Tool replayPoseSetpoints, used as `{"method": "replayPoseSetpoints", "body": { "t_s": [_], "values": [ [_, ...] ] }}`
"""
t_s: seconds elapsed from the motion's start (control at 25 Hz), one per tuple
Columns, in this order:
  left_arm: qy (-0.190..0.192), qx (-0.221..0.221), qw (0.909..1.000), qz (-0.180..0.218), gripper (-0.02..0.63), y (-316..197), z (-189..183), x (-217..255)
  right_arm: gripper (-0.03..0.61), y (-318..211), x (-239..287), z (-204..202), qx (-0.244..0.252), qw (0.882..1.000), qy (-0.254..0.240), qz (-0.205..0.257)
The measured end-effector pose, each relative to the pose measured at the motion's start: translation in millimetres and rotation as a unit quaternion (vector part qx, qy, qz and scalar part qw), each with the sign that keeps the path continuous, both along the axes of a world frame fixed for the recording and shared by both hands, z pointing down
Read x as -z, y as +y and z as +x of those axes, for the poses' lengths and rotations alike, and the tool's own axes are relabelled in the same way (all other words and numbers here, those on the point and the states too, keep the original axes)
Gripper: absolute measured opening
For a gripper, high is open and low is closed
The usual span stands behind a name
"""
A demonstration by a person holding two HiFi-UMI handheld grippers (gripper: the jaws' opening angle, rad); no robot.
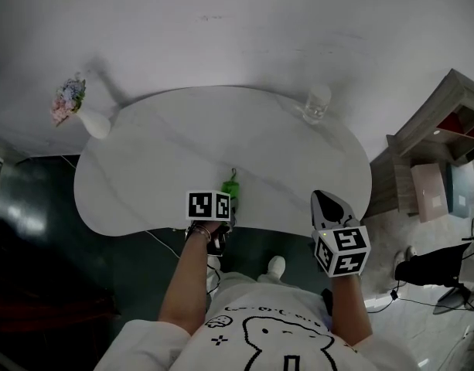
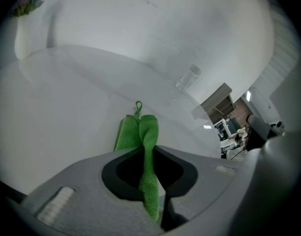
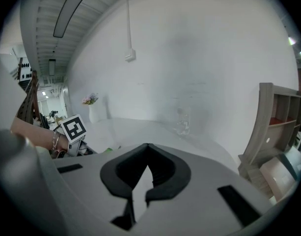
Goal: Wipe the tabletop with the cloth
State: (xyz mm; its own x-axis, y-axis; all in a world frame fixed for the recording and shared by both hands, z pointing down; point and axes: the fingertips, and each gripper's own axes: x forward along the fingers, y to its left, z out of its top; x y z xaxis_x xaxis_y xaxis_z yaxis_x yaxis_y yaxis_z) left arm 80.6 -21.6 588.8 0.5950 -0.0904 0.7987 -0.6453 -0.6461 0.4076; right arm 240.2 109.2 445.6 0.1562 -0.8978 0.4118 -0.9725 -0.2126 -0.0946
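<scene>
A green cloth lies on the white oval tabletop close to its front edge. My left gripper is shut on the cloth's near end. In the left gripper view the cloth runs as a pinched strip between the jaws of the left gripper, and its folded part with a small loop rests on the table ahead. My right gripper hovers at the table's front right edge. Its jaws meet at the tips and hold nothing, as the right gripper view shows the right gripper.
A white vase with flowers stands at the table's back left. A clear glass stands at the back right. A wooden shelf unit stands right of the table. A cable crosses the dark floor under the front edge.
</scene>
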Motion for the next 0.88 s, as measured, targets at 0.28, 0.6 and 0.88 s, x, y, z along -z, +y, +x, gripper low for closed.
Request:
{"method": "replayPoseSetpoints", "body": {
  "t_s": [0.28, 0.6, 0.88],
  "values": [
    [0.008, -0.053, 0.9985, -0.003, 0.048, 31.5, 41.6, -0.7, 0.000, 8.7, -0.7, 4.4, -0.011, 1.000, 0.002, -0.002],
    [0.011, -0.095, 0.9954, -0.013, 0.048, 54.8, 72.3, -0.7, 0.000, 21.2, -3.9, 14.5, -0.029, 1.000, 0.001, -0.008],
    [0.017, -0.137, 0.9901, -0.025, 0.048, 79.9, 100.5, -1.0, 0.000, 35.6, -6.8, 26.5, -0.053, 0.999, 0.000, -0.012]
  ]
}}
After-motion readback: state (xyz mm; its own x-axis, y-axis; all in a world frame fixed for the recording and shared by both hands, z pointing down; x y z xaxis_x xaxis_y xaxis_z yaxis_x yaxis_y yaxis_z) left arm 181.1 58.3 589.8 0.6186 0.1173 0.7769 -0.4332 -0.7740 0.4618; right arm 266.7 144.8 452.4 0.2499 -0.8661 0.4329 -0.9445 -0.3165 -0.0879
